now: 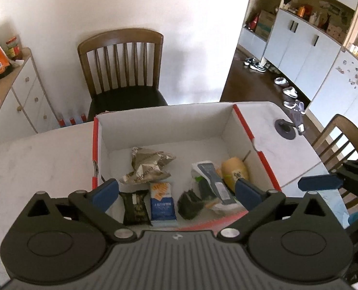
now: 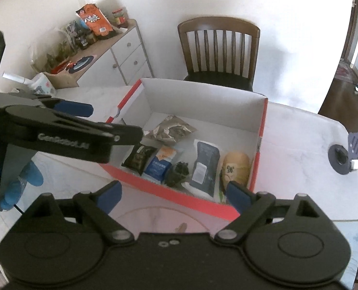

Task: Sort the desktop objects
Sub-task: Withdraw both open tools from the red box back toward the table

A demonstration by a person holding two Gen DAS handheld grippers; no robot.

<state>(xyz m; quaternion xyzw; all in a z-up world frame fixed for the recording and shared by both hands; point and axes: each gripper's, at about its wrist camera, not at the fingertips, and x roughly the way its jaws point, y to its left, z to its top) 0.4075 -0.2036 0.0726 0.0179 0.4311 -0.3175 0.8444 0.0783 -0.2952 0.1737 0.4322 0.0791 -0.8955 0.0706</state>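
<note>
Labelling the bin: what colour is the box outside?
Red outside, white inside; the box shows best in the right wrist view.

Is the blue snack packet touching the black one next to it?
Touching. In the left wrist view the blue packet and the black packet lie side by side in the box, edges meeting with no white floor between them.

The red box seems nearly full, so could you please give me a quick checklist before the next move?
1. Left gripper open, nothing held: ok.
2. Right gripper open, nothing held: ok.
3. Red box upright on the table: ok.
4. Free floor in the box, behind the silver wrapper: ok.
5. Blue packet and black packet lie flat inside: ok.
6. Anything left to sort on the table: cannot tell.
</note>
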